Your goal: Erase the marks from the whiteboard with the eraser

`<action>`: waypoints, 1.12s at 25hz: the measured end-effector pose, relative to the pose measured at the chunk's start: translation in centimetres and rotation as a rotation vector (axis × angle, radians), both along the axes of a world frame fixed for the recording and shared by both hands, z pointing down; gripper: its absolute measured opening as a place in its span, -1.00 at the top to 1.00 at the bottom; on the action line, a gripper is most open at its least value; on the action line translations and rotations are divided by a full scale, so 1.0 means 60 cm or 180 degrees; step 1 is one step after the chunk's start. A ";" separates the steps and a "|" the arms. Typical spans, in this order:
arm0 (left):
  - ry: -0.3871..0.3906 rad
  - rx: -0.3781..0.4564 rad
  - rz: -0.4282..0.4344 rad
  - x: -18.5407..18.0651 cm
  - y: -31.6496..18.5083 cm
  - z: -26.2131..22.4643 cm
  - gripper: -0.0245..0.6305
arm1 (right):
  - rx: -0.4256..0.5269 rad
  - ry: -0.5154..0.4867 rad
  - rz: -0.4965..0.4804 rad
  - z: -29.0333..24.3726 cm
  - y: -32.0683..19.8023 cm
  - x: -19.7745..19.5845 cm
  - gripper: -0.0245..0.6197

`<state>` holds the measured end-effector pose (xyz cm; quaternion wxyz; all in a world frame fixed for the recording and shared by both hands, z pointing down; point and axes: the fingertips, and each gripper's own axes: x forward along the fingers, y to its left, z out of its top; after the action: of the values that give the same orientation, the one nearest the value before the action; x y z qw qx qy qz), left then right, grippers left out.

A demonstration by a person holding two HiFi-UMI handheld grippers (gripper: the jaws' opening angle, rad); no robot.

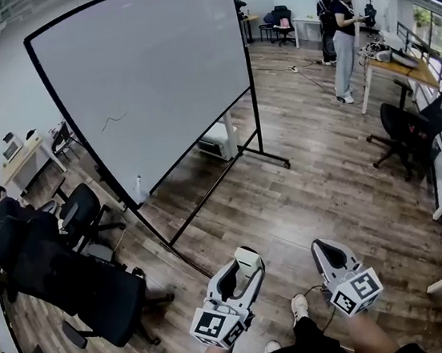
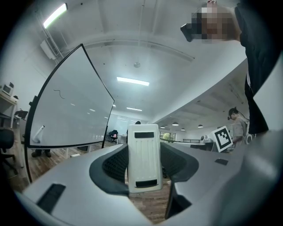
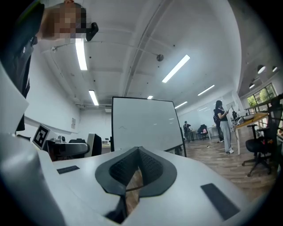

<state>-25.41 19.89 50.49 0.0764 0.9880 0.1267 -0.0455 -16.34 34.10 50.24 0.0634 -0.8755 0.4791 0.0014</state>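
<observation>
Left gripper view shows the eraser (image 2: 143,156) clamped upright between the jaws of the left gripper (image 2: 143,170), well apart from the whiteboard (image 1: 152,84) and its faint mark (image 1: 113,120). Pinched only at its sides, it could twist or slip when pressed against the board. The right gripper (image 3: 136,164), jaws together on nothing, gives no backup.

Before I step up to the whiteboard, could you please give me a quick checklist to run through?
1. Grip: ok, the left gripper has its jaws shut on the white eraser.
2. Spare hand: ok, the right gripper has its jaws together with nothing between them.
3. Target: ok, one thin squiggle shows on the left part of the whiteboard.
4. Reach: not ok, the board stands well ahead across the floor.
5. Way forward: ok, though the office chairs crowd the left side.
6. Other faint marks: cannot tell from here.
</observation>
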 end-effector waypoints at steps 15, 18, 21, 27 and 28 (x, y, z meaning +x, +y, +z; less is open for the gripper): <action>-0.0011 0.0020 -0.0534 0.249 -0.073 -0.030 0.19 | 0.0036 -0.0008 -0.0542 -0.025 -0.091 0.283 0.86; 0.0054 0.0013 -0.0614 0.301 -0.082 -0.044 0.19 | -0.0003 0.0065 -0.0711 -0.038 -0.107 0.338 0.86; 0.0088 0.0038 -0.0784 0.339 -0.089 -0.055 0.19 | 0.0034 0.0093 -0.0839 -0.046 -0.116 0.385 0.86; 0.0063 -0.0049 -0.1140 0.371 -0.127 -0.054 0.19 | 0.0108 0.0244 -0.1215 -0.070 -0.184 0.415 0.86; 0.0039 -0.0067 -0.1199 0.368 -0.137 -0.049 0.19 | 0.0105 0.0257 -0.1289 -0.068 -0.198 0.412 0.86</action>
<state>-3.31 11.69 47.58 0.0761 0.9931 -0.0605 -0.0663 8.36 22.23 46.15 0.0574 -0.7594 0.6474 0.0315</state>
